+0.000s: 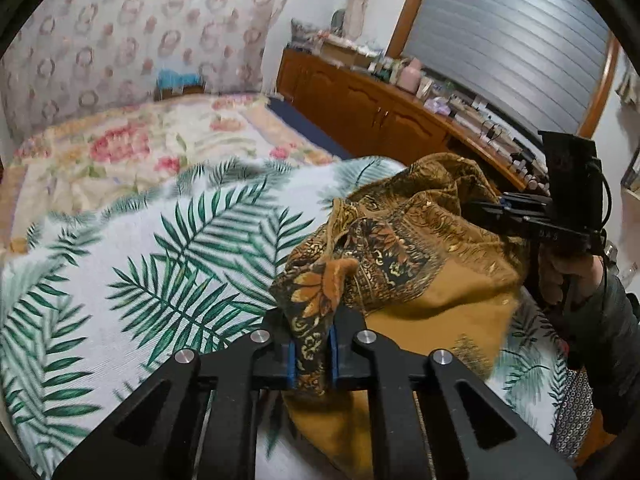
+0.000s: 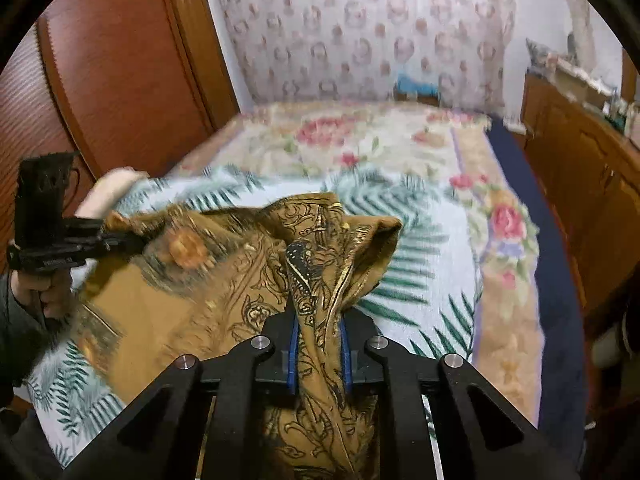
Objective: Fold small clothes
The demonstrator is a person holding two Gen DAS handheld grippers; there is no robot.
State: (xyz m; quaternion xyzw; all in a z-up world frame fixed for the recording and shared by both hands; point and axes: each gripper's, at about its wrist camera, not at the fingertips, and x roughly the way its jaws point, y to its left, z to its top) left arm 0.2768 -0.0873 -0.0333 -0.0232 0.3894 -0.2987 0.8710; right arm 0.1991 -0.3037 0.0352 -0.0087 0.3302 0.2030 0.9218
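I have the left gripper (image 1: 312, 354) and right gripper (image 2: 320, 354) each clamped on the bunched brown patterned cloth (image 1: 420, 248) over the bed (image 1: 132, 264); spreading it flat likely comes next.

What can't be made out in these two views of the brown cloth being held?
- Brown cloth: its shape and kind are hidden by bunching, in both views.
- Its lower part, right wrist view: hidden behind the right gripper.
- Small things on the wooden cabinet, left wrist view: too small and blurred.
- Left gripper fingertips, right wrist view: buried in cloth.
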